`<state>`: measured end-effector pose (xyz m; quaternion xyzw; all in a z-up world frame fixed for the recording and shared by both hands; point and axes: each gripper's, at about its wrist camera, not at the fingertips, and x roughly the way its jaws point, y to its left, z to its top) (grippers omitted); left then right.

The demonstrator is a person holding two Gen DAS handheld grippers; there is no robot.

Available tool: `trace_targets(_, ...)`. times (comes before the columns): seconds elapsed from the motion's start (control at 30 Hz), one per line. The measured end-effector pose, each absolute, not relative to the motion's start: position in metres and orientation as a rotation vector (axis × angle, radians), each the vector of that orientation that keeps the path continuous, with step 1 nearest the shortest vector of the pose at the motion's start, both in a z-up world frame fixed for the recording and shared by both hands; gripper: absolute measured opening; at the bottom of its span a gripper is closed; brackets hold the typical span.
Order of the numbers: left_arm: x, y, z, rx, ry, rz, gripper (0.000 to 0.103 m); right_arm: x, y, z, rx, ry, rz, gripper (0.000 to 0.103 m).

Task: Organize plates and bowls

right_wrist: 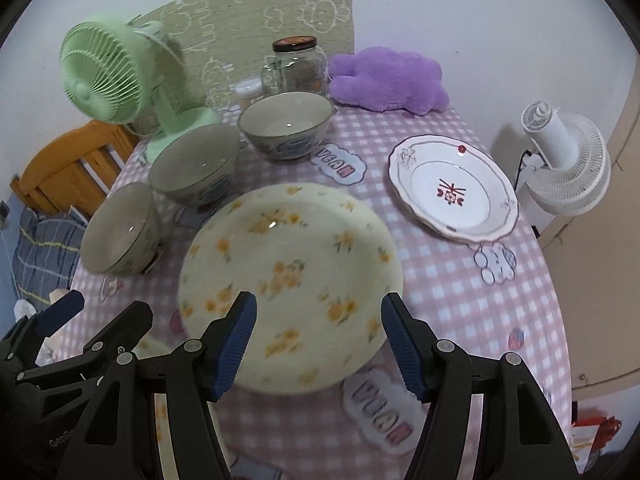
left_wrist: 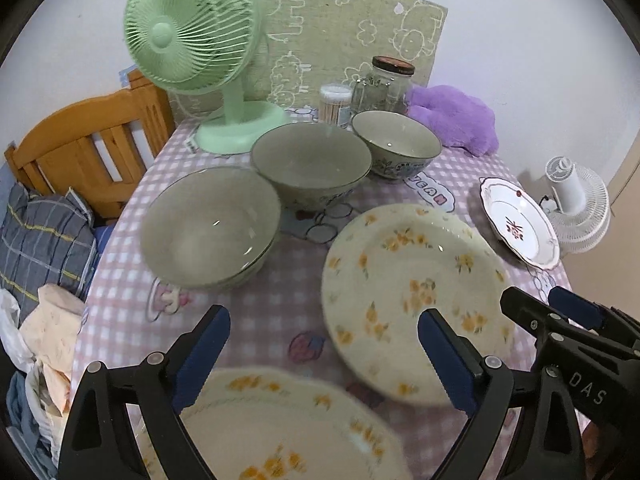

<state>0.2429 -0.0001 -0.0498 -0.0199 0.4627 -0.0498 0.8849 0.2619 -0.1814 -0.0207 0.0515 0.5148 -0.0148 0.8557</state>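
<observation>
The right gripper [right_wrist: 318, 344], jaws spread and empty, hangs over the yellow floral plate [right_wrist: 290, 280], which extends toward twelve o'clock. The left gripper [left_wrist: 324, 356], also spread, has that plate at two o'clock, so the right looks nearer.

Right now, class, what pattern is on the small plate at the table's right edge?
White with a dark red centre motif and thin scalloped rim line; clearest in the right wrist view.

Home setting, looks like a bedroom or small living space. Evidence: table with pink checked cartoon tablecloth [right_wrist: 460, 280], green desk fan [left_wrist: 192, 32], white fan [right_wrist: 568, 168] at the table's far side, purple plush toy [right_wrist: 388, 78], glass jar [right_wrist: 296, 66], cartoon-print mat [left_wrist: 352, 32] propped against a plain wall. Wooden headboard or chair back [left_wrist: 88, 148] beside folded plaid bedding [left_wrist: 44, 232] and loose clothes. Household bowls [left_wrist: 312, 164] and floral plates [right_wrist: 292, 280] laid out.
</observation>
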Motion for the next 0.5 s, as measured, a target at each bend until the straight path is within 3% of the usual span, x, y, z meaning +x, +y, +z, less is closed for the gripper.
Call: trace_targets(0.5,0.301,-0.027,-0.100,-0.064,1.029,0.055,0.093,0.341,-0.209,-0.078,0.101,1.142,0.021,0.074)
